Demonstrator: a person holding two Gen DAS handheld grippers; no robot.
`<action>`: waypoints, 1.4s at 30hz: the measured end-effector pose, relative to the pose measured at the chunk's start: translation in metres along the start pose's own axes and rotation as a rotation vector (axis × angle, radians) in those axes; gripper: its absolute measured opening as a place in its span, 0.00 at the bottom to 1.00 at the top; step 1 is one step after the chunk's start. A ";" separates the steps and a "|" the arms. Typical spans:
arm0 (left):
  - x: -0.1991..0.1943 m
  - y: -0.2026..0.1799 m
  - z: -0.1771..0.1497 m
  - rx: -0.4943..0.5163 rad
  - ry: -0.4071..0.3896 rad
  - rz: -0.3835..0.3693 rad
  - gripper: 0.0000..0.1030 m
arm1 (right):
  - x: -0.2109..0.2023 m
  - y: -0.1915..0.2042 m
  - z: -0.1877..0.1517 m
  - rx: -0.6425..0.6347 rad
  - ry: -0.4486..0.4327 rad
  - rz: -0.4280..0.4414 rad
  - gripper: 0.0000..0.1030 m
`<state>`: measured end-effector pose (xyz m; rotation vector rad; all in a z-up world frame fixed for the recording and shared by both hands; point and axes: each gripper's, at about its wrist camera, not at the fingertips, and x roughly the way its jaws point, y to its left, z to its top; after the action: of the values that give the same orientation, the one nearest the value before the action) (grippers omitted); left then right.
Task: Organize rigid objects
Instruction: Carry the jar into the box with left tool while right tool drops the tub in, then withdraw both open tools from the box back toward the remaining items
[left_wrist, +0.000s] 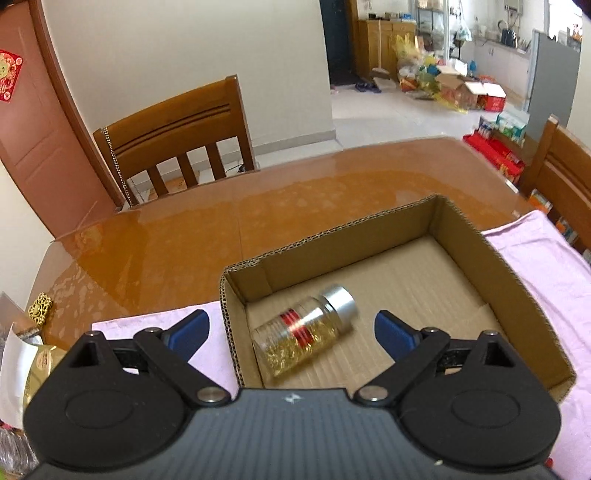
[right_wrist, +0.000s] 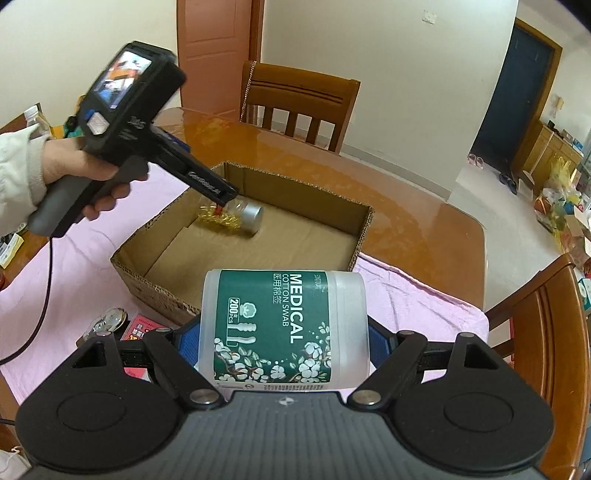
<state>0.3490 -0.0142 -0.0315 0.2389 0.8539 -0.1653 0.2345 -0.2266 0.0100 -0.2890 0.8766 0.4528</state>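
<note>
Biggest worry here is the medical cotton swab tub (right_wrist: 286, 325): it's smooth frosted plastic, the right gripper (right_wrist: 282, 343) has its blue pads clamped on the two sides, and a slick round-cornered body like that could slide out or twist on the way to the cardboard box (right_wrist: 364, 225). It hangs just short of the near wall, so coming in too low could clip the corrugated edge and shove the box across the pink cloth (right_wrist: 417, 295). The other risk is the glass jar (left_wrist: 304, 330) already inside. It's lying on its side near the left corner, silver cap pointing away, gold flakes and a red band showing through, and looks a bit blurred, so I'd guess it might roll into where the tub wants to land. The left gripper (left_wrist: 291, 332) sits right above the jar, spread wide with nothing in it. The tub itself has a green label with white cotton flowers, held sideways. A few small items (right_wrist: 110, 321) wait on the cloth nearby.
</note>
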 end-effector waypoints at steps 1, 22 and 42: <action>-0.006 0.001 -0.002 -0.003 -0.008 -0.001 0.93 | 0.001 0.001 0.001 -0.002 0.000 0.002 0.84; -0.100 0.035 -0.108 -0.328 0.013 0.067 0.99 | 0.071 0.003 0.071 -0.035 0.021 0.038 0.84; -0.110 0.029 -0.143 -0.358 0.041 0.079 0.99 | 0.079 0.007 0.083 0.008 -0.023 -0.020 1.00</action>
<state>0.1815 0.0583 -0.0336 -0.0593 0.8977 0.0674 0.3307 -0.1649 -0.0020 -0.2844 0.8527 0.4329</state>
